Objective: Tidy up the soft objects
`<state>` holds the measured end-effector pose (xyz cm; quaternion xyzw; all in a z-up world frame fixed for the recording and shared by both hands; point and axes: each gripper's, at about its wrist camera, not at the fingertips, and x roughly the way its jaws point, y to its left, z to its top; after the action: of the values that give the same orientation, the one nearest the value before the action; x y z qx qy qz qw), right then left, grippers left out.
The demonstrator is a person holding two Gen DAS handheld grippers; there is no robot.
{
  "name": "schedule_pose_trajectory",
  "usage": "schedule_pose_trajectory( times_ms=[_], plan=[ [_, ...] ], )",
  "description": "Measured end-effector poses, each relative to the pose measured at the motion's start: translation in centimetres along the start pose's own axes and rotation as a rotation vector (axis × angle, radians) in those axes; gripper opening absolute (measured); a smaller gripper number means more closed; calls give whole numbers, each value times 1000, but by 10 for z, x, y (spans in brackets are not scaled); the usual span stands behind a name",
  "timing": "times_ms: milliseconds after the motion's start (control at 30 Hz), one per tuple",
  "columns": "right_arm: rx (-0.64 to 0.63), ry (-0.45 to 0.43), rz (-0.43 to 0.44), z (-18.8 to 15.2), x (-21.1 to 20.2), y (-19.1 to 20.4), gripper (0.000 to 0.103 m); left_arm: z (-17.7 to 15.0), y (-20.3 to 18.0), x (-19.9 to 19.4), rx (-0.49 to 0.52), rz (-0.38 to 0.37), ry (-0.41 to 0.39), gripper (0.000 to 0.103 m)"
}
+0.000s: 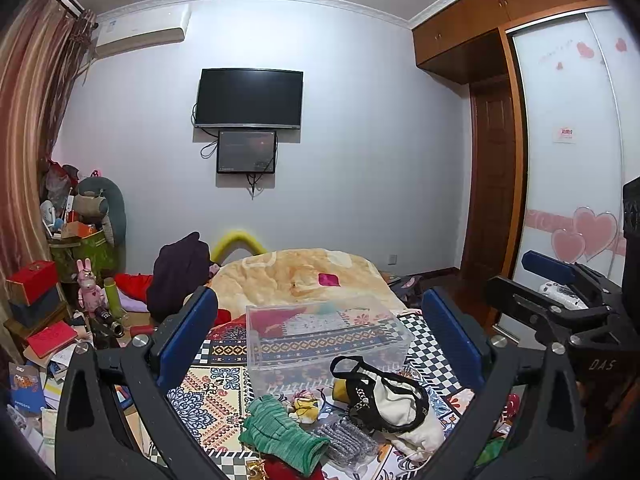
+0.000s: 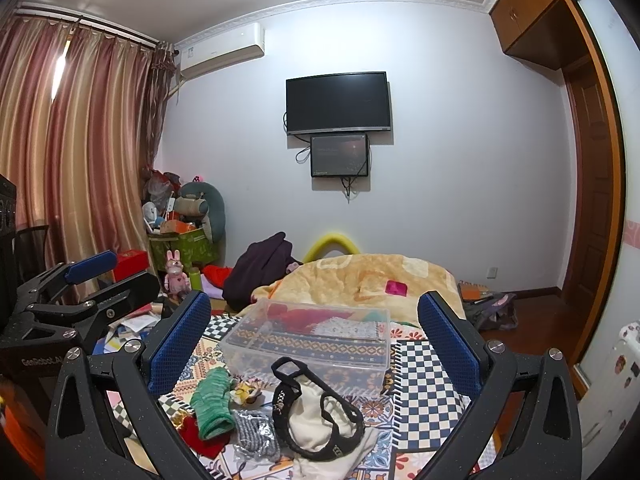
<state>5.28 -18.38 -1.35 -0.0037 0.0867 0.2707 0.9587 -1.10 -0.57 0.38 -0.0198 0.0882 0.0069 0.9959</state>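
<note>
A clear plastic box (image 1: 328,340) (image 2: 312,340) stands empty on the patterned bedspread (image 1: 212,392) (image 2: 424,384). In front of it lie a white pouch with black straps (image 1: 392,400) (image 2: 316,412), a green knit glove (image 1: 280,432) (image 2: 212,404), grey knit items in a clear bag (image 1: 348,440) (image 2: 256,428), a small yellow-and-white soft item (image 1: 306,406) (image 2: 246,392) and a red cloth (image 2: 196,436). My left gripper (image 1: 320,344) and right gripper (image 2: 316,344) are both open and empty, held above the pile. The right gripper also shows in the left wrist view (image 1: 560,280), the left one in the right wrist view (image 2: 80,276).
A yellow-beige blanket (image 1: 304,276) (image 2: 372,280) covers the far bed, with a dark garment (image 1: 178,268) (image 2: 260,268) at its left. Cluttered boxes, toys and books (image 1: 60,300) sit left by the curtain (image 2: 72,140). A wardrobe (image 1: 568,160) stands right.
</note>
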Motion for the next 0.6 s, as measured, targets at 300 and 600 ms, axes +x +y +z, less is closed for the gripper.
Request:
schedule_pose_trajectory(
  times_ms=[300,600],
  plan=[
    [2,1,-1,-1,-1,0,103,-1,1,1,-2,0,7,103],
    [4,10,0,-2,2,1,103,-3,3,5,-4,-4,21,103]
  ],
)
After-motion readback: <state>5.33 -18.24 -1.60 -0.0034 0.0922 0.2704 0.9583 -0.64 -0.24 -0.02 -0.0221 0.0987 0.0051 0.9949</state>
